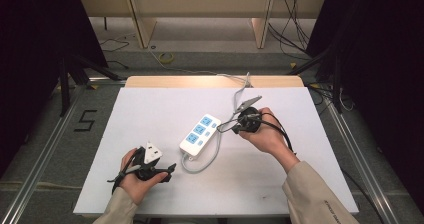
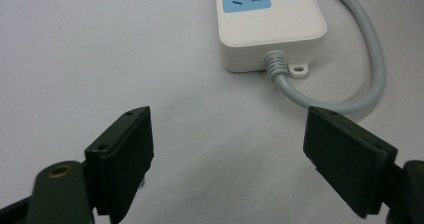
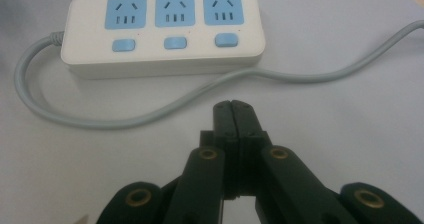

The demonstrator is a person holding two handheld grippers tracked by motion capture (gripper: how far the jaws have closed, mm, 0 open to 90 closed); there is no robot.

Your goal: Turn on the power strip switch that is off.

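Observation:
A white power strip with three blue sockets and blue switches lies mid-table; its grey cable loops from the near end and runs away past the far edge. In the right gripper view the strip lies just beyond my right gripper, whose jaws are pressed together with nothing between them. From above, the right gripper sits just right of the strip. My left gripper rests at the near left. Its jaws stand wide apart and empty, pointing at the strip's cable end.
The white table top ends in a wooden strip at the far side. Metal rails run along both sides. Dark curtains, stands and loose cables stand on the floor beyond.

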